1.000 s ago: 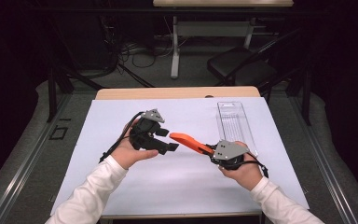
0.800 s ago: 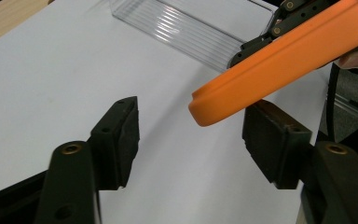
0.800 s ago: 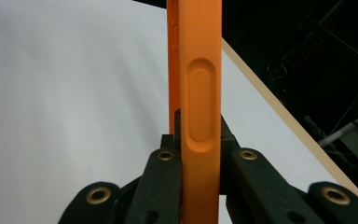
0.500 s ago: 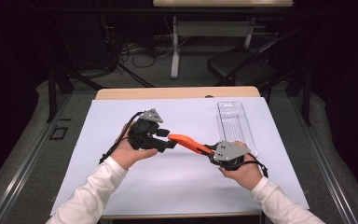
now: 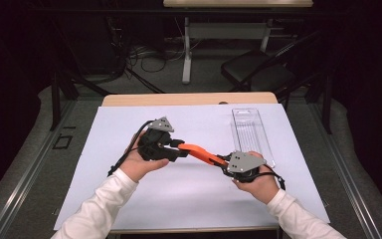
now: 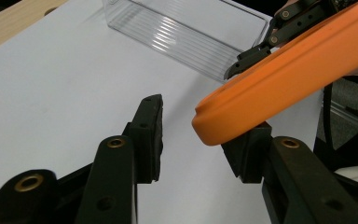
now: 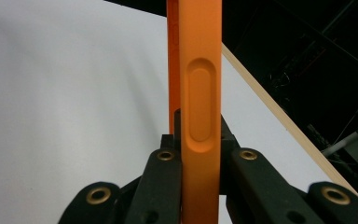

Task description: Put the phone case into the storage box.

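Two forearms in white sleeves reach in over the white sheet (image 5: 129, 209) on the table. At the left, the left gripper (image 5: 179, 149) points toward the right, its jaws spread apart, with the rounded end of the orange handle (image 5: 201, 152) between them, resting by one pad. The handle slants above the sheet across to the right gripper (image 5: 224, 165), whose jaws are clamped tight on its other end. Behind the right hand lies a clear plastic tray (image 5: 251, 130).
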A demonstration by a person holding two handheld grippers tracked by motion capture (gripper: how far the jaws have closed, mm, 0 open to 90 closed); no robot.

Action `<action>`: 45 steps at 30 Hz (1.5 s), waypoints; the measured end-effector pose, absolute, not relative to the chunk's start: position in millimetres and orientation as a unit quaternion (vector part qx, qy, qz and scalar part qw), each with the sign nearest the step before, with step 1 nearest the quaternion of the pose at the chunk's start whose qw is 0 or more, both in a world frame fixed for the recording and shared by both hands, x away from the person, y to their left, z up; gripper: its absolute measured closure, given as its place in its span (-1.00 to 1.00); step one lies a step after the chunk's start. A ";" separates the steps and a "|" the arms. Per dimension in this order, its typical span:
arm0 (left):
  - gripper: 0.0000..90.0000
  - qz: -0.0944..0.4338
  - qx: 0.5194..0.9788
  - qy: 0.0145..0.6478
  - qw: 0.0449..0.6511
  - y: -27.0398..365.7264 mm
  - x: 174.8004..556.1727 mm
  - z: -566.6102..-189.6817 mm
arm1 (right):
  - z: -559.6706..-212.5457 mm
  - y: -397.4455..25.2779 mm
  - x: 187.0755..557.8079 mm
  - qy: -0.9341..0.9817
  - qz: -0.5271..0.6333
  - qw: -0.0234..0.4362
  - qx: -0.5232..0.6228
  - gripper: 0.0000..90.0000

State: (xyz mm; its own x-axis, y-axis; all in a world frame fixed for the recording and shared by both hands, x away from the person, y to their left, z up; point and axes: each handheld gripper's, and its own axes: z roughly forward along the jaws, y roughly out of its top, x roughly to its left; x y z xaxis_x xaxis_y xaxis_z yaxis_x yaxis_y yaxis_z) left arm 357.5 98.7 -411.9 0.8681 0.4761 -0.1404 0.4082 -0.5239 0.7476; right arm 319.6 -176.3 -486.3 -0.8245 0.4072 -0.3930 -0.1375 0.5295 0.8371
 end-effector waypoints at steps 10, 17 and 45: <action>0.58 0.018 0.864 0.256 0.432 100.8 357.0 -411.9 | -486.3 -175.8 320.1 0.824 0.484 0.283 0.084 0.91; 0.58 0.014 0.855 0.261 0.449 102.9 357.5 -413.7 | -486.1 -176.3 320.5 0.822 0.487 0.283 0.086 0.91; 0.78 0.047 0.846 0.262 0.463 100.9 348.9 -414.2 | -487.6 -175.8 320.7 0.821 0.490 0.276 0.095 0.90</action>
